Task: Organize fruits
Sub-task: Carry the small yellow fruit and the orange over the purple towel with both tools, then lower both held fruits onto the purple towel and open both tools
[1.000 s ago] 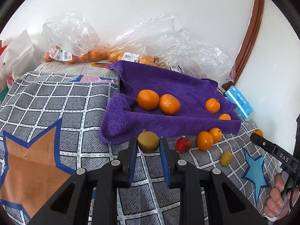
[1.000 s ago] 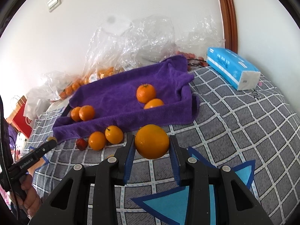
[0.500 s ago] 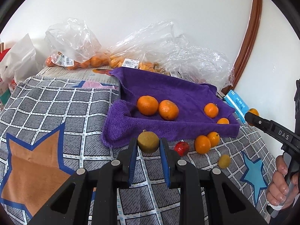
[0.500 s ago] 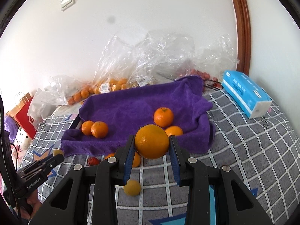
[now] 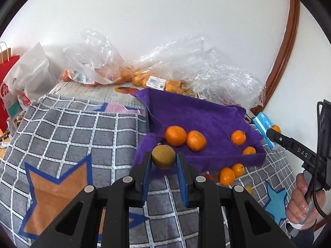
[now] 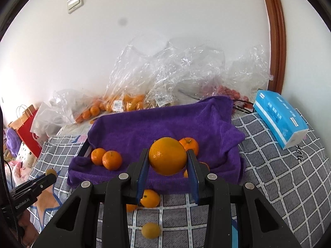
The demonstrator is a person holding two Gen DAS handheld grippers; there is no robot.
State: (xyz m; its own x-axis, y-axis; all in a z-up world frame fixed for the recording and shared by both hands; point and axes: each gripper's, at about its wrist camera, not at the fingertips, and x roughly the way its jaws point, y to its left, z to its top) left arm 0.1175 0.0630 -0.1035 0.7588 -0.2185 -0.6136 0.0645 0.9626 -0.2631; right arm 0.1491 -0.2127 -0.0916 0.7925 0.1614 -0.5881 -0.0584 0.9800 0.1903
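A plain white wall (image 6: 165, 41) fills the upper half of both views, in bright, even light. On it, in the upper left of the right wrist view, sits a white switch plate (image 6: 74, 2). A brown wooden door frame (image 6: 276, 41) runs down the right side. The lower half shows a grey checked cover (image 5: 72, 136) with white lines and star shapes. At the far left edge stands a red paper bag (image 5: 6, 86).
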